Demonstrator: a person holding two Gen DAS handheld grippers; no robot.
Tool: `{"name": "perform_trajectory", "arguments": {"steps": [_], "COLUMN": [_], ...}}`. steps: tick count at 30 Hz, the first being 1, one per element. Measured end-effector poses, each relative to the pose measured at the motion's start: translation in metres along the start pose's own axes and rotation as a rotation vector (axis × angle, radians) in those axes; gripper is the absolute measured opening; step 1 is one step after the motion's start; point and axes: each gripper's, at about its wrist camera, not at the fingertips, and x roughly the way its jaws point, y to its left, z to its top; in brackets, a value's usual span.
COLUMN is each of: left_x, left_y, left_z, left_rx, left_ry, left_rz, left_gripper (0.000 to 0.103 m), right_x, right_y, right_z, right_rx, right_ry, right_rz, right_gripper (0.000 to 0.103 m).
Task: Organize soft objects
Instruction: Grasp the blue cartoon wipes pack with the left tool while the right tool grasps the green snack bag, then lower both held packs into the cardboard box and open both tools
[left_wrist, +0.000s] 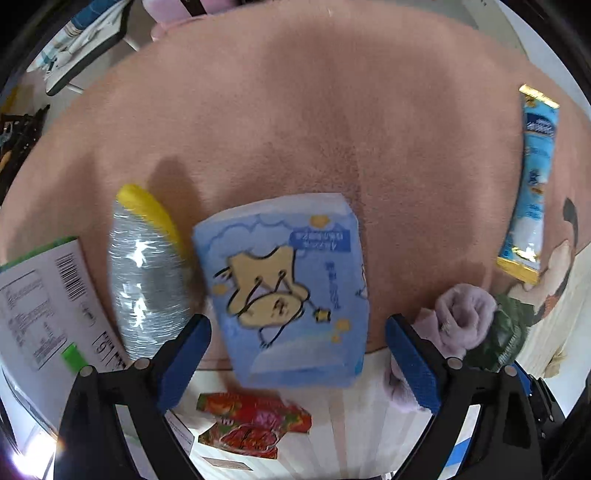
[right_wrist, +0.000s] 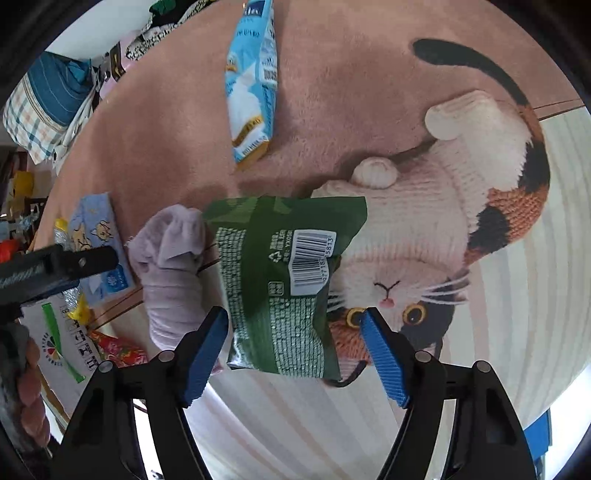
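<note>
Tissue pack, light blue with a cartoon print, lies at 12 o'clock just ahead of the left gripper; fingers spread wide, released, pack between the blue pads but not touched by either. Pack sits across the edge of the pink rug

Left view, near to far:
- red strawberry packet at 6 o'clock, under the gripper
- white box with barcode at 9 o'clock
- clear bottle with yellow cap at 10 o'clock, just beside the tissue pack
- lilac sock at 3 o'clock, just beside the right pad; contact cannot be told
- long blue packet at 2 o'clock, well apart, on the rug

Right gripper: fingers also released, wide apart. Green packet, barcode side up, lies between the pads at 12 o'clock; its near left corner sits by the left pad, contact unclear

Right view, near to far:
- sock at 10 o'clock, touching the green packet's left edge
- cat picture woven in the rug at 2 o'clock, partly under the green packet
- left gripper at 9 o'clock, with tissue pack beyond it
- long blue packet at 12 o'clock, far
</note>
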Motion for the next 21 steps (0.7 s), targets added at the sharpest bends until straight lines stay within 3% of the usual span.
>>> {"name": "perform_trajectory", "arguments": {"steps": [3, 4, 6, 7, 9, 11, 16, 21], "left_x": [0.012, 0.015, 0.014, 0.011, 0.005, 0.001, -0.016, -0.051], "left_y": [-0.001, 0.0, 0.003, 0.003, 0.004, 0.002, -0.001, 0.006], "left_z": [0.002, 0.002, 0.004, 0.002, 0.0, -0.003, -0.024, -0.074], "left_rx": [-0.012, -0.019, -0.034, -0.036, -0.033, -0.023, 0.014, 0.035], "left_ry": [0.021, 0.023, 0.007, -0.012, -0.035, -0.04, -0.095, -0.189], "left_rz": [-0.004, -0.007, -0.002, 0.007, 0.007, 0.003, 0.009, -0.069], "left_gripper": [0.095, 0.086, 0.082, 0.074, 0.052, 0.042, 0.04, 0.04], "right_x": [0.009, 0.011, 0.013, 0.014, 0.016, 0.016, -0.005, -0.048], "right_y": [-0.003, -0.004, -0.006, -0.007, -0.007, -0.005, 0.003, 0.022], "right_z": [0.005, 0.007, 0.011, 0.011, 0.014, 0.012, -0.002, -0.034], "right_rx": [0.0, 0.002, 0.006, 0.007, 0.012, 0.018, 0.019, -0.019], "right_ry": [0.022, 0.027, 0.035, 0.034, 0.041, 0.029, -0.03, -0.097], "right_rz": [-0.004, -0.001, 0.006, 0.009, 0.019, 0.001, -0.012, 0.027], "right_gripper": [0.077, 0.077, 0.077, 0.075, 0.057, 0.044, 0.037, 0.037]}}
